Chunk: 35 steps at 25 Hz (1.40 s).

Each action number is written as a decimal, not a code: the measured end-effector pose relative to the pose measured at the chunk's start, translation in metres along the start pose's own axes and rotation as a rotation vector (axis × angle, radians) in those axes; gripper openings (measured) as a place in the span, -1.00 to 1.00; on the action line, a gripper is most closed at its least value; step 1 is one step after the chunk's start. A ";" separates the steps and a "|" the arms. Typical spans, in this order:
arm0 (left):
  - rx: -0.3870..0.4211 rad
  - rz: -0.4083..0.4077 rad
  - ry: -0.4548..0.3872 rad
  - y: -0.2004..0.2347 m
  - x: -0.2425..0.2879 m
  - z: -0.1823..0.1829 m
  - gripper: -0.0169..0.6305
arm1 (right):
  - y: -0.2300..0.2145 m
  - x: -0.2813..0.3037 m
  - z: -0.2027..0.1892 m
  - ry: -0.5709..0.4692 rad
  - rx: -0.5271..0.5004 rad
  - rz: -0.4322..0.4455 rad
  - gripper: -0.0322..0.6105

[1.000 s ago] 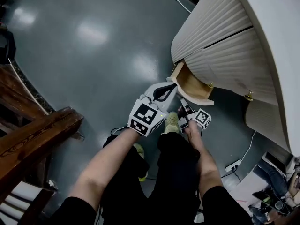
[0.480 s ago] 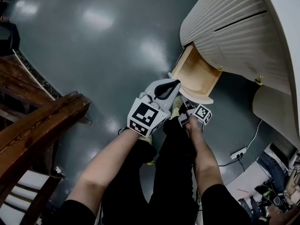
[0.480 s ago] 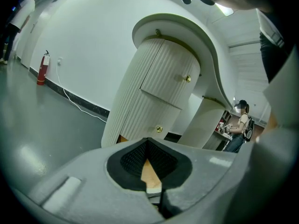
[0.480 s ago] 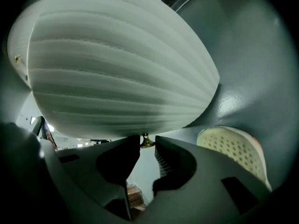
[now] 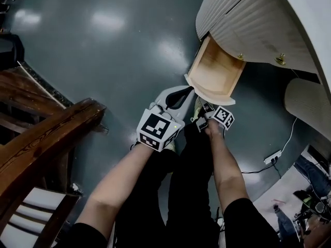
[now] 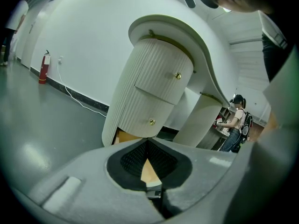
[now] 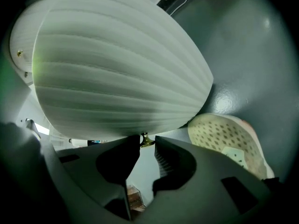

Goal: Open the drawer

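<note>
**Head view.** The cream, ribbed, round-fronted cabinet (image 5: 248,14) stands on the glossy grey-green floor (image 5: 103,61). Its pale-wood drawer (image 5: 214,71) is pulled out toward you, and the bare wooden inside faces the camera. Your right gripper (image 5: 202,106) meets the drawer's front edge. Your left gripper (image 5: 189,90) lies just beside it, close to the drawer's near corner. A dark wooden frame (image 5: 46,133) fills the lower left, well apart from the cabinet.

**Right gripper view.** The drawer's ribbed cream front (image 7: 121,69) fills the upper field. A small brass knob (image 7: 146,140) hangs from its lower edge. The right gripper (image 7: 147,144) has one jaw on each side of that knob, clamped on it at the tips. A pale perforated shoe (image 7: 229,141) rests on the floor to the right.

**Left gripper view.** The jaws of the left gripper (image 6: 147,141) are closed, with the tips together and nothing gripped. Only a wedge of the drawer's wood shows through the gap behind the tips. Beyond them the cabinet (image 6: 154,83) rises with two closed fronts, each bearing a brass stud, above the drawer. A red fire extinguisher (image 6: 43,68) stands at the far wall.
</note>
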<state>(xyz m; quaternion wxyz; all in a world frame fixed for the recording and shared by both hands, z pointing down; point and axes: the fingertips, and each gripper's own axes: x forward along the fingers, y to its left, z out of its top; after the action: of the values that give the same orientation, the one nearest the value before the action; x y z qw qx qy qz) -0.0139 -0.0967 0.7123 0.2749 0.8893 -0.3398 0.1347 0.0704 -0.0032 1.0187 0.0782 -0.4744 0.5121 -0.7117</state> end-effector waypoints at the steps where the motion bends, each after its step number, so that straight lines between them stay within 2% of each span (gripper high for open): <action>1: -0.002 0.000 0.002 -0.002 -0.002 0.000 -0.92 | 0.000 0.000 0.001 -0.004 -0.003 -0.021 -0.58; 4: -0.005 -0.001 0.011 -0.014 -0.012 0.005 -0.92 | 0.006 -0.013 0.001 0.004 0.003 -0.084 -0.55; 6: -0.012 -0.006 0.014 -0.026 -0.020 0.014 -0.92 | 0.016 -0.036 0.003 0.010 0.002 -0.093 -0.64; 7: -0.012 -0.011 0.013 -0.034 -0.025 0.021 -0.92 | 0.024 -0.049 0.006 0.008 -0.007 -0.093 -0.78; 8: -0.011 -0.017 0.013 -0.041 -0.029 0.028 -0.92 | 0.035 -0.063 0.010 0.002 -0.019 -0.090 -0.81; 14: -0.011 -0.038 0.014 -0.085 -0.063 0.079 -0.92 | 0.129 -0.133 0.021 -0.025 -0.121 -0.026 -0.85; 21: 0.030 -0.061 0.020 -0.137 -0.108 0.135 -0.92 | 0.270 -0.210 0.005 -0.040 -0.355 0.052 -0.85; 28: 0.070 -0.050 0.018 -0.177 -0.149 0.192 -0.92 | 0.397 -0.284 -0.001 -0.074 -0.596 0.112 -0.85; 35: 0.099 -0.027 -0.034 -0.221 -0.189 0.263 -0.92 | 0.519 -0.361 0.008 -0.144 -0.821 0.163 -0.85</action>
<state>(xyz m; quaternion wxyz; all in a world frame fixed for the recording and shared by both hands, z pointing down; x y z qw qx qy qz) 0.0115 -0.0133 0.3301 0.2268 0.9084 -0.3254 0.1325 0.0756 -0.0332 0.3874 -0.0257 -0.4724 0.7823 -0.4051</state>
